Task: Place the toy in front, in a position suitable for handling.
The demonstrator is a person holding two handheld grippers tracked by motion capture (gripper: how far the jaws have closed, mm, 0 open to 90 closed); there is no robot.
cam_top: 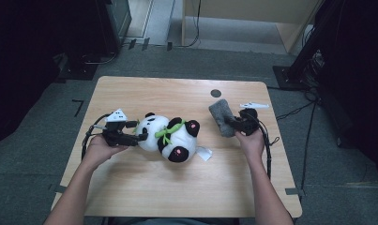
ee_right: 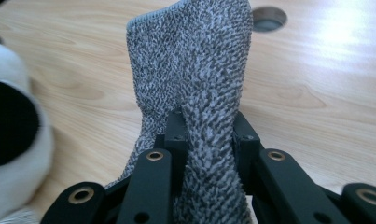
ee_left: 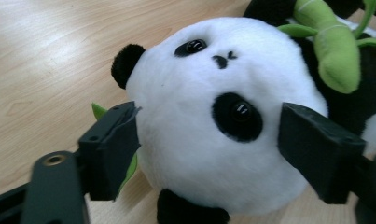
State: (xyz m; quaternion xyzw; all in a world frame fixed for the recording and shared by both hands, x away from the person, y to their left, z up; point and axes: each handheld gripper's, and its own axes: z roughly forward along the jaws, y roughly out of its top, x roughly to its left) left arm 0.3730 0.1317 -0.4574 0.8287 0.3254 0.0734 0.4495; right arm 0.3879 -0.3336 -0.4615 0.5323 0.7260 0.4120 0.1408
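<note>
- Left gripper (cam_top: pixel 140 131): jaws spread wide on either side of the panda's (ee_left: pixel 213 116) white head, pads not visibly pressing it.
- The panda lies on its back on the table (cam_top: pixel 130 187), head toward that gripper.
- Right gripper (ee_right: pixel 206 135): clamped on a grey cloth (ee_right: pixel 199 70).
- The cloth stands up from the jaws, right of the panda.

Both tongs are showing black, boxy jaws with brass-ringed screw holes; the left tongs (cam_top: pixel 140 137) are carrying a grey three-cornered plate, and black cables are trailing from the right tongs (cam_top: pixel 230 123). Forearms are bare, unsleeved.
</note>
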